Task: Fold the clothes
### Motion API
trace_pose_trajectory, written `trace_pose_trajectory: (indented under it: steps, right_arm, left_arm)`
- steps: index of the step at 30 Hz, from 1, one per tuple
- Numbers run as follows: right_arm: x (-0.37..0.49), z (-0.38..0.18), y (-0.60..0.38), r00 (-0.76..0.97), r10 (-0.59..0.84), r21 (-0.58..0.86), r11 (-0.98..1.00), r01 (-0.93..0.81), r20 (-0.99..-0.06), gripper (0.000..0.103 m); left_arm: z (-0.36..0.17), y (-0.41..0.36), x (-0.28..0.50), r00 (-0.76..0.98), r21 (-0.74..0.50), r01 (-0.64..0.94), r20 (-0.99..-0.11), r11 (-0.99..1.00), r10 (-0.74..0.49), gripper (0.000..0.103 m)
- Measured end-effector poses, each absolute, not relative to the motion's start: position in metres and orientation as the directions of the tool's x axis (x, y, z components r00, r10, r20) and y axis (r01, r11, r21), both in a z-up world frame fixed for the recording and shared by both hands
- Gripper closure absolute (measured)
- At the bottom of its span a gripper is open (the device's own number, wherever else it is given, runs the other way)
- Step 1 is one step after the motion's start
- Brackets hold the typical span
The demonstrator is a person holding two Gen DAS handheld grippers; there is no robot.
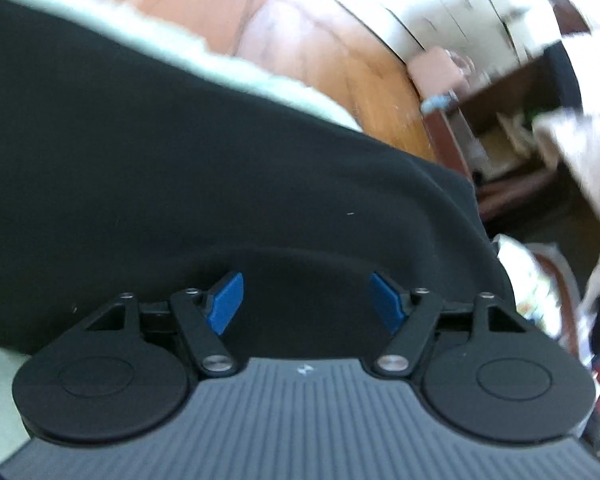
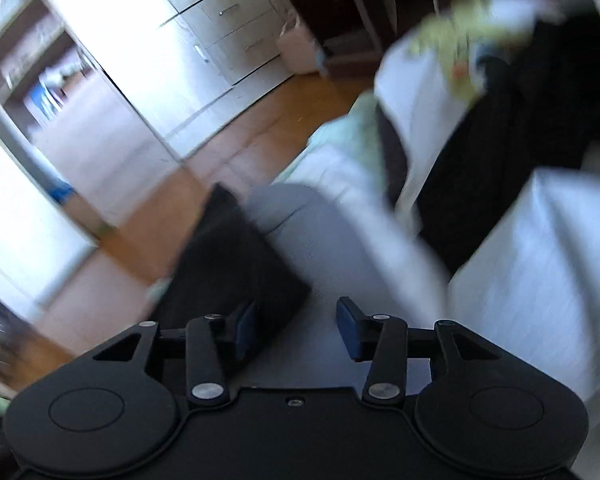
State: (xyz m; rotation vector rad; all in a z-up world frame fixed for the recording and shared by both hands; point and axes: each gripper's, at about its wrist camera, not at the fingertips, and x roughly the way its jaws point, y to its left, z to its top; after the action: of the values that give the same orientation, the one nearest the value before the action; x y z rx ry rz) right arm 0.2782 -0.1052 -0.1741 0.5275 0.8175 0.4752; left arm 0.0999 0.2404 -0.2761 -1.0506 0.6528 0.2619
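A: Where is the clothing being seen at this moment?

B: In the left wrist view, a black garment (image 1: 180, 168) is being spread wide under the left tool (image 1: 306, 300), on a pale green fleecy cover (image 1: 260, 80). The wooden floor (image 1: 340, 60) is being shown beyond it. In the right wrist view, a dark folded piece (image 2: 236, 264) is being seen just in front of the right tool (image 2: 298, 328), lying on a grey cloth (image 2: 292, 216), with white fabric (image 2: 540, 260) at the right side. The picture is being blurred, so the kind of garment cannot be told.

A: And how are the tools being held?

B: Both are being kept open. The blue pads of the left tool are standing apart above the black cloth, and nothing is being pinched. The jaws of the right tool are also parted, and no cloth is being seen between them.

A: How is the black garment being expected to handle?

B: It is being judged as soft, light and limp, so it will sag and slide. It is best being taken at a hem or a corner, where a thin edge can be pinched, not in the flat middle.
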Motion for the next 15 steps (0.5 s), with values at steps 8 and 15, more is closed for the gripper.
trace_pose_trajectory:
  steps: [8,15]
  right_arm:
    - [0.31,-0.188,-0.063,0.525,0.677,0.688,0.693,-0.216,-0.516,0.042]
    - [0.304,-0.191,-0.046,0.619,0.61,0.587,0.76,-0.28,-0.494,0.059]
  left_arm:
    - [-0.282,0.243,0.104,0.768,-0.713,-0.509,-0.629,0.482,-0.119,0.033]
    - [-0.268,0.255,0.102,0.707,-0.611,-0.528,-0.701,0.589,-0.092,0.033]
